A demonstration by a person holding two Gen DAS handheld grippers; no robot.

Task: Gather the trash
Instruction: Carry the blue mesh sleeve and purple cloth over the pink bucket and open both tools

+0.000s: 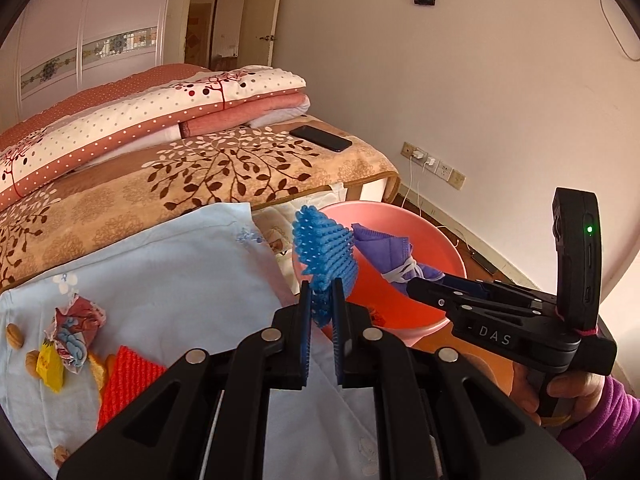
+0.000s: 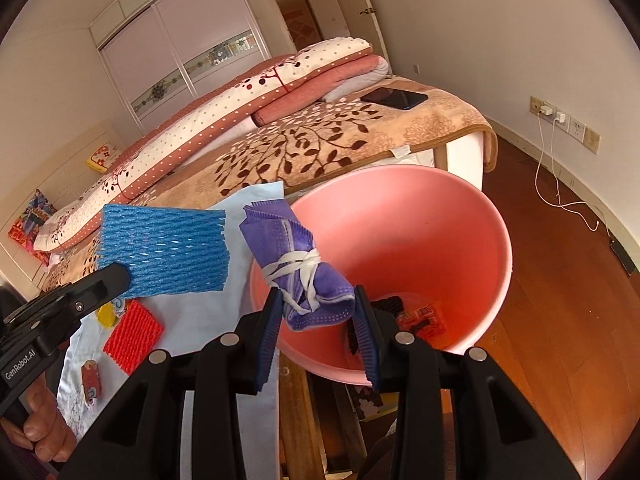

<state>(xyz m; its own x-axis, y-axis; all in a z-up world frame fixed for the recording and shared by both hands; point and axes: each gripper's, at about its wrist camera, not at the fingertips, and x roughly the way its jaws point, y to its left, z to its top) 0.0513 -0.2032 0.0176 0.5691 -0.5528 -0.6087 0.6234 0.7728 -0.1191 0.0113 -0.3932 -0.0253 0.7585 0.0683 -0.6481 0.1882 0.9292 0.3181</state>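
Left gripper (image 1: 323, 316): jaws clenched on a blue foam net sleeve (image 1: 325, 254), which stands up from the fingertips toward 12 o'clock in the left wrist view. Right gripper (image 2: 316, 312): jaws grasping a folded purple face mask (image 2: 298, 266) bound in its white ear loops; the mask leans toward 11 o'clock and hangs over the near rim of the pink bin (image 2: 460, 240). In the bin's bottom, at 3 o'clock of the right fingertips, lie red wrappers (image 2: 424, 318) and a dark scrap. At 8 o'clock of the left gripper, on the pale blue cloth (image 1: 168, 264), lie a crumpled wrapper (image 1: 76, 330), a yellow packet (image 1: 50, 366), a red foam net (image 1: 128, 388) and nut shells (image 1: 17, 335). Beyond, at 11 o'clock, is a bed with a leaf-patterned blanket (image 1: 208, 176), folded quilts and a black phone (image 1: 321, 138).
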